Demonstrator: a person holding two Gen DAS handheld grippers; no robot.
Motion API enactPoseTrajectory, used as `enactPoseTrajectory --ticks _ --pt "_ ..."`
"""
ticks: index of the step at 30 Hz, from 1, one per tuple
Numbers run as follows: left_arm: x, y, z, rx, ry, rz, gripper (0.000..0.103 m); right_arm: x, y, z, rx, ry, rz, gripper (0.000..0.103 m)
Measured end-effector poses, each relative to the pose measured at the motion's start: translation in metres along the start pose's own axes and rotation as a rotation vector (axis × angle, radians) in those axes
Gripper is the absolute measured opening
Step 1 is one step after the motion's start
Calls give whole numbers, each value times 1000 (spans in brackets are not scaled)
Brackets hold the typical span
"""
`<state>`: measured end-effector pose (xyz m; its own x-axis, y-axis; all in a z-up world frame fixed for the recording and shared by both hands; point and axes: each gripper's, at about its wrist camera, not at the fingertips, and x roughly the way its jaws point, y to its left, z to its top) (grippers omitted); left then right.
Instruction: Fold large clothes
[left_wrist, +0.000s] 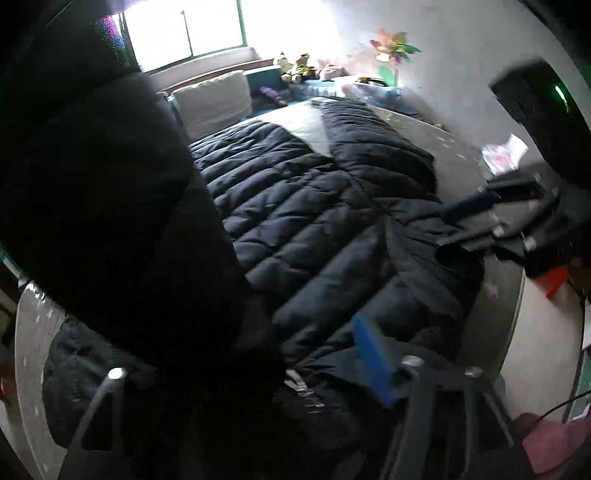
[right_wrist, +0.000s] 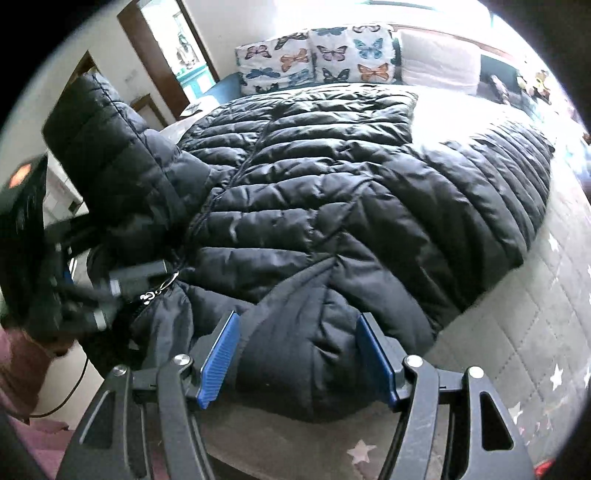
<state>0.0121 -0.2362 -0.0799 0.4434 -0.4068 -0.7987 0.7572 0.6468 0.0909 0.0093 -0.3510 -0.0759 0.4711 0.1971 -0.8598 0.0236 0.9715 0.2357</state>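
Note:
A large black puffer jacket (right_wrist: 332, 206) lies spread on the bed, its zipper running toward the near left. My right gripper (right_wrist: 299, 358) is open, its blue pads on either side of a puffy fold at the near edge, without squeezing it. My left gripper (right_wrist: 122, 295) is at the left by the zipper pull, with a jacket sleeve (right_wrist: 110, 147) standing up above it. In the left wrist view that sleeve (left_wrist: 110, 184) hangs over the left half and hides one finger of my left gripper (left_wrist: 295, 347); the blue pad (left_wrist: 373, 362) stands free, jaws open. My right gripper (left_wrist: 465, 221) shows at the far right.
The bed has a grey quilted cover with stars (right_wrist: 535, 350). Butterfly pillows (right_wrist: 314, 55) and a white pillow (right_wrist: 439, 59) line the head end. Plush toys (left_wrist: 295, 66) sit by a bright window. A person's pink sleeve (right_wrist: 14, 369) is at the near left.

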Motion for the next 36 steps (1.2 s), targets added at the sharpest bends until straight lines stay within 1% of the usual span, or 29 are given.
enactPoseTrajectory --ticks 1,3,7,11,13,14,16,18,19,20,21,23,25,27,30,32,34,36 --pt "2 -4 0 9 -6 -5 82 -1 -1 0 4 -3 -5 72" --pt "5 -8 0 11 -17 -18 82 -3 -5 -1 8 -4 -14 72" --pt "-3 -5 3 -24 -34 -73 83 -9 -13 -3 29 -10 -27 72" --pt "-18 5 1 -52 -63 -70 83 -17 -21 -6 57 -24 -35 72" --pt "-36 23 -4 -82 -84 -71 83 -24 -24 -7 66 -35 -39 72" --pt "-53 36 -8 -96 -94 -66 83 -28 -25 -6 69 -42 -35 72" --pt "-70 68 -11 -164 -124 -41 83 -36 -27 -2 77 -68 -11 72" --pt "-98 103 -16 -235 -138 -24 83 -40 -25 5 74 -91 -1 72" --pt "-101 130 -19 -309 -138 5 83 -40 -22 10 66 -100 -2 72" --pt "-108 150 -20 -347 -131 23 83 -40 -19 16 58 -108 1 72" --pt "-106 175 -24 -406 -114 49 83 -37 -15 23 52 -114 7 72" --pt "-107 207 -30 -459 -99 72 82 -33 -4 37 31 -127 28 72" --pt "-99 236 -42 -511 -77 61 81 -30 9 47 2 -146 31 72" --pt "-90 251 -53 -541 -59 43 78 -27 23 57 -37 -157 45 72" --pt "-77 257 -73 -559 -36 7 72 -15 41 67 -98 -151 70 72" --pt "-63 256 -84 -564 -17 0 70 1 48 70 -123 -121 68 72" --pt "-52 252 -93 -559 -2 4 69 19 50 69 -127 -81 49 72" --pt "-40 243 -100 -562 8 -8 69 38 44 65 -121 -32 5 72"
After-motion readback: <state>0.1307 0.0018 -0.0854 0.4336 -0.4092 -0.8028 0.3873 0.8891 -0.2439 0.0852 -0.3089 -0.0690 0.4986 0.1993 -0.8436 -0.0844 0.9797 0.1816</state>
